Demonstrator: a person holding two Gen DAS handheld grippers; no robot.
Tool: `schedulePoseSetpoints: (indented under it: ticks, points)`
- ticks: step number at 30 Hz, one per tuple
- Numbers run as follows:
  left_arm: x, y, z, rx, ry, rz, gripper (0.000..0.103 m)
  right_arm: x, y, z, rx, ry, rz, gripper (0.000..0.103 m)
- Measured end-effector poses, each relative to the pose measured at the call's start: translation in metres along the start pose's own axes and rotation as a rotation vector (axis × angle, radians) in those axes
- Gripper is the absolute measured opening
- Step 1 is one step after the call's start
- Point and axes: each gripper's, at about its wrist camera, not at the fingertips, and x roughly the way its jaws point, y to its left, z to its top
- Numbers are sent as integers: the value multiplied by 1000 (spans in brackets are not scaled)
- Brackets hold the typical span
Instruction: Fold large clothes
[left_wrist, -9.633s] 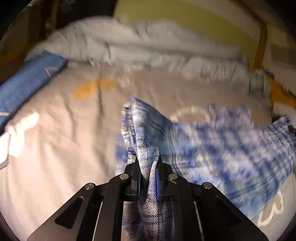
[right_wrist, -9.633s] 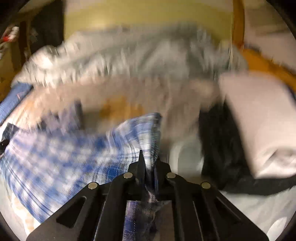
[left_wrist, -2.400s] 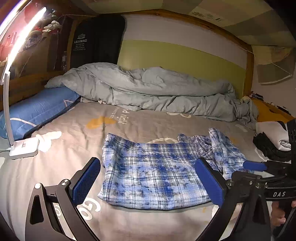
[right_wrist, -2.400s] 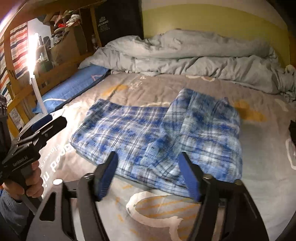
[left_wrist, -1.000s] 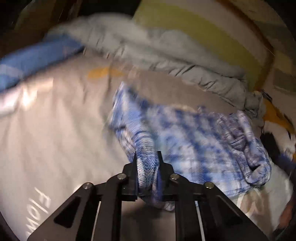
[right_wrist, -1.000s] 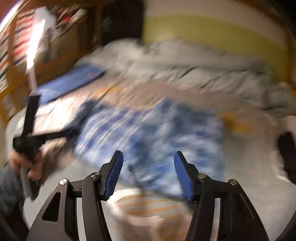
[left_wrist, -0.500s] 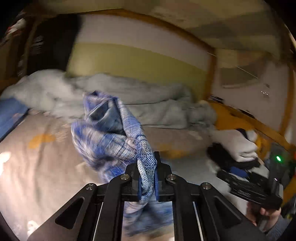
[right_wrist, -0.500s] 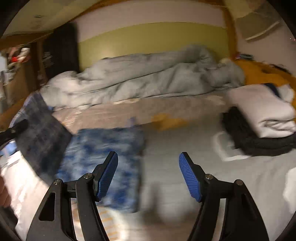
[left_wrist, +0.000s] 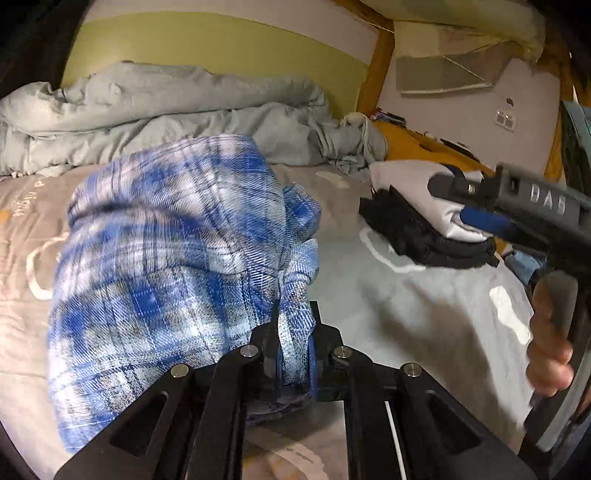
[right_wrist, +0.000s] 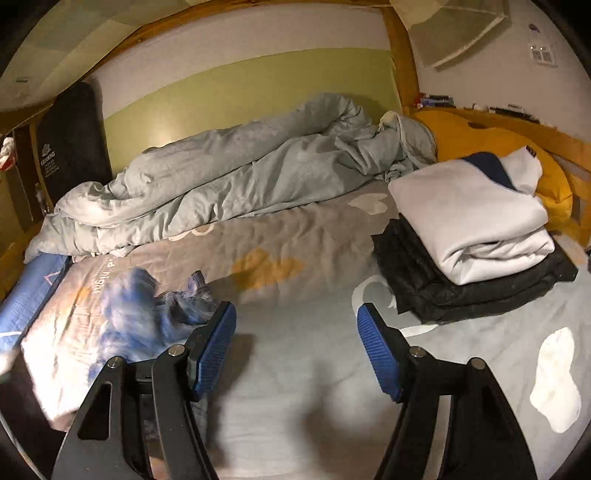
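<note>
One claw worked: left gripper (left_wrist: 293, 347) pinched the bunched shirt (left_wrist: 173, 266) above the bed (left_wrist: 424, 302), likely carrying it toward the stack (right_wrist: 469, 240); right gripper (right_wrist: 295, 350) hung spread, empty.

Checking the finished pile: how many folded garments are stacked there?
2: a white garment lies on top of a black garment, on the bed. More may be hidden.

Folded pile (right_wrist: 472, 236) beside bare sheet (right_wrist: 295, 369)
</note>
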Motion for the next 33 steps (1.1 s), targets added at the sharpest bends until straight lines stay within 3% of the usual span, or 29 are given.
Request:
schedulePoseSetpoints:
  ticks: [4,6,7,8,10,12,15,17,20,23,28,33]
  points:
    - [-9,-6,-3,51,-1,15,11,5,0,-2,4,20,3,67]
    - [-19,-6,-2,46,-12,4,21,5,1,-3,1,19,-3,67]
    - [-26,-5,-1,45,-19,-10,33,5,1,-3,2,19,0,67]
    - [-35,-6,-1,47,-32,-19,52,5,1,-4,3,17,4,67]
    - [-56,-6,-3,72,-79,0,69,4,3,-5,1,10,13,67]
    - [-77,-4,-5,96,-133,33,69,2,5,-6,-6,-4,31,67]
    - [-111,16,-6,20,-260,134,69,-2,11,-6,-27,-23,78,67]
    - [-124,35,-4,-19,-289,201,69,-2,18,-6,-36,-10,141,67]
    - [-120,70,-1,-87,-247,279,69,0,32,-7,-46,31,290,67]
    - [-103,105,-2,-198,-156,255,69,4,48,-9,-70,61,379,66]
    - [-63,133,-22,-289,-11,181,69,24,79,-18,-175,111,428,60]
    - [-46,128,-32,-258,65,149,69,52,98,-23,-193,160,464,55]
